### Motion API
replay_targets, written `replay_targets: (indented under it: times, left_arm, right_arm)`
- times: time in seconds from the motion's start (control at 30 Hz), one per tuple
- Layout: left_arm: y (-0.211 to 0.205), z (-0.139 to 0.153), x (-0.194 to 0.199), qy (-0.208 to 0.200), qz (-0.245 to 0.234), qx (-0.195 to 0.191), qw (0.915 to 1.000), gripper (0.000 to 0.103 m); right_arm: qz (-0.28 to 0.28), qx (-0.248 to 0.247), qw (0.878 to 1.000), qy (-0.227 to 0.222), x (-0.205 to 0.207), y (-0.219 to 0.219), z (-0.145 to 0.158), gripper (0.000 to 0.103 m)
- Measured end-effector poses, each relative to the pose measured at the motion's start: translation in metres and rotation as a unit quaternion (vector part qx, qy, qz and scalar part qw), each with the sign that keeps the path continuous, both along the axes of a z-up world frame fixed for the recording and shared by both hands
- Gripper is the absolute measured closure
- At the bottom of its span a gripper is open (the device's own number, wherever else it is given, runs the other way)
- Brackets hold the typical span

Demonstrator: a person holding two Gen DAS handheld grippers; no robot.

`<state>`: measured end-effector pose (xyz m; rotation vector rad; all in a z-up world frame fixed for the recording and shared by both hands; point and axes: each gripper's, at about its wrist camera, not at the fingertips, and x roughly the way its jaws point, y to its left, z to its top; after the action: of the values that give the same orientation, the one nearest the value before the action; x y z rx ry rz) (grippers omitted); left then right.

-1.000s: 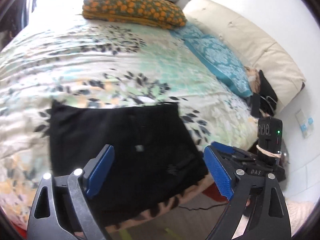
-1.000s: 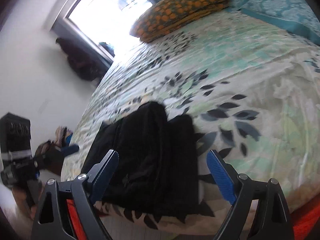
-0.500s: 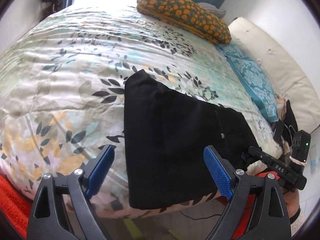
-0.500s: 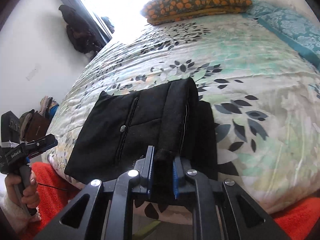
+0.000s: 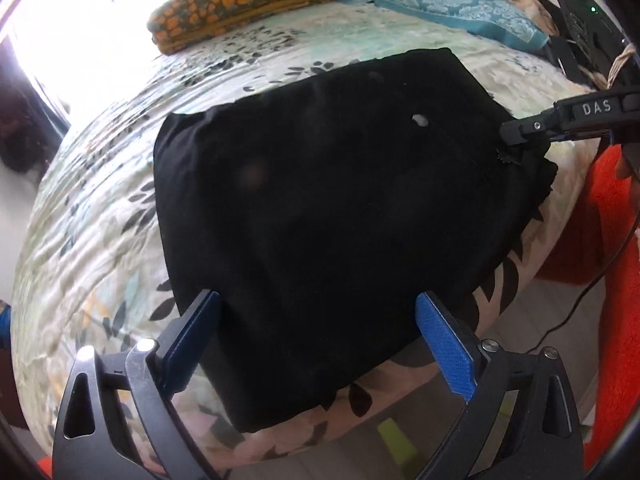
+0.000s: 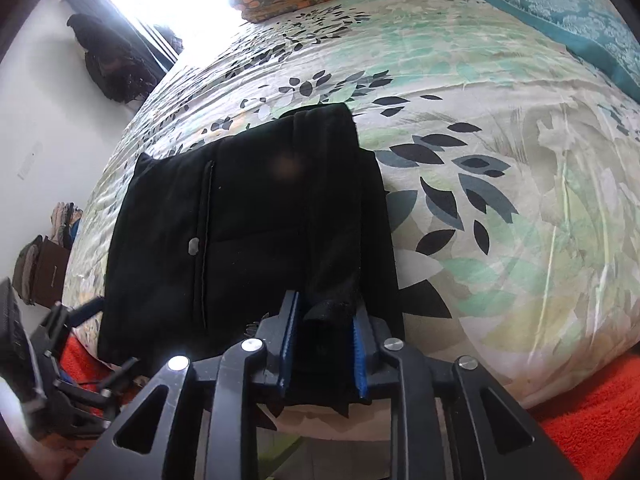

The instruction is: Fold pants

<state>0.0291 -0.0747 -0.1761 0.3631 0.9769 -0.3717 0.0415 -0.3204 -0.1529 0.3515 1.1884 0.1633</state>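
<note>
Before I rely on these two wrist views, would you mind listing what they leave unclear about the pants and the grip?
- Right wrist view: how much fabric the right gripper pinches; its fingers cover that bunch of the black pants.
- Both views: the pants' underside and layer count, hidden by the top layer.
- Left wrist view: whether the open left gripper touches the pants.
- The small pale spot: blurred.
</note>
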Motion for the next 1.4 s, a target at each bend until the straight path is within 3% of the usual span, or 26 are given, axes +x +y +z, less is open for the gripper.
replay_targets:
  times: [0.07,0.13,0.2,0.27,0.33,0.4,0.43,0.47,0.5,0.57,0.63,0.7,0.73,0.87,0.9,0.97,1.03,1.07,1.13,1.27,1.3,1.4]
  left_arm:
    - [0.002,0.017,-0.003,0.002,-0.006,-0.024,0.9997,0.007]
    - [0.012,0.036,-0.006,-0.004,0.009,-0.063,0.998,0.007]
    - [0.022,0.049,-0.008,-0.009,0.021,-0.099,0.9948,0.007]
    - [0.025,0.052,-0.009,-0.011,0.021,-0.115,0.9931,0.007]
    - [0.02,0.043,-0.007,0.001,0.011,-0.103,0.9947,0.007]
    - [0.015,0.021,-0.004,0.033,0.006,-0.074,0.9967,0.007]
    - [0.013,0.008,-0.001,0.051,0.015,-0.049,0.9974,0.007]
    - [0.014,0.001,-0.001,0.056,0.024,-0.025,0.9978,0.007]
    - [0.017,0.003,-0.004,0.053,0.022,-0.024,0.9981,0.007]
    - [0.028,0.02,-0.003,0.055,0.03,-0.063,0.996,0.007]
    - [0.045,0.042,0.013,0.038,0.054,-0.114,0.9913,0.007]
    - [0.055,0.056,0.045,0.019,0.081,-0.142,0.9864,0.007]
    - [0.057,0.058,0.066,0.019,0.09,-0.151,0.9843,0.007]
    - [0.057,0.032,0.145,0.05,0.139,-0.152,0.9773,0.007]
    - [0.056,0.015,0.161,0.076,0.155,-0.135,0.9757,0.007]
    - [0.059,-0.017,0.178,0.122,0.188,-0.097,0.9697,0.006]
    - [0.076,-0.018,0.169,0.136,0.204,-0.139,0.9596,0.01]
    - [0.088,-0.01,0.158,0.126,0.209,-0.157,0.9569,0.011]
    - [0.106,0.015,0.136,0.098,0.201,-0.166,0.9605,0.011]
    - [0.12,0.05,0.082,0.072,0.166,-0.157,0.9709,0.006]
    - [0.118,0.054,0.073,0.075,0.158,-0.156,0.9721,0.006]
    - [0.109,0.043,0.062,0.088,0.157,-0.15,0.9723,0.005]
  right_arm:
    - [-0.033,0.002,0.999,-0.014,-0.006,-0.011,0.013,0.045]
    - [-0.044,0.006,0.996,-0.074,-0.016,-0.018,0.044,0.045]
    - [-0.017,0.042,0.991,-0.128,-0.021,-0.012,0.07,0.044]
    - [0.036,0.11,0.983,-0.142,-0.02,0.005,0.079,0.045]
    - [0.077,0.154,0.978,-0.121,-0.017,0.029,0.068,0.046]
    - [0.082,0.106,0.989,-0.06,-0.012,0.045,0.04,0.047]
    - [0.073,0.072,0.995,-0.016,-0.011,0.047,0.021,0.054]
    - [0.062,0.074,0.995,0.016,-0.012,0.042,0.006,0.071]
    - [0.044,0.085,0.995,0.027,-0.014,0.034,-0.001,0.086]
    - [0.022,0.104,0.994,0.037,-0.015,0.022,0.004,0.088]
    - [0.014,0.091,0.996,0.012,-0.017,0.021,0.025,0.077]
    - [0.034,0.062,0.997,-0.037,-0.007,0.029,0.049,0.036]
    - [0.043,0.045,0.996,-0.058,0.005,0.032,0.057,0.033]
    - [0.067,0.007,0.992,-0.108,0.07,0.046,0.064,0.034]
    - [0.073,-0.002,0.992,-0.103,0.086,0.053,0.057,0.034]
    - [0.078,-0.021,0.996,-0.048,0.111,0.059,0.027,0.036]
    - [0.064,-0.044,0.997,-0.004,0.115,0.048,0.002,0.04]
    - [0.061,-0.034,0.997,-0.012,0.108,0.041,0.004,0.042]
    - [0.038,-0.021,0.998,-0.041,0.09,0.02,0.024,0.041]
    - [0.035,-0.051,0.995,-0.073,0.048,-0.009,0.056,0.024]
    - [0.043,-0.054,0.995,-0.074,0.039,-0.01,0.06,0.018]
    - [0.054,-0.023,0.997,-0.049,0.017,-0.007,0.05,0.018]
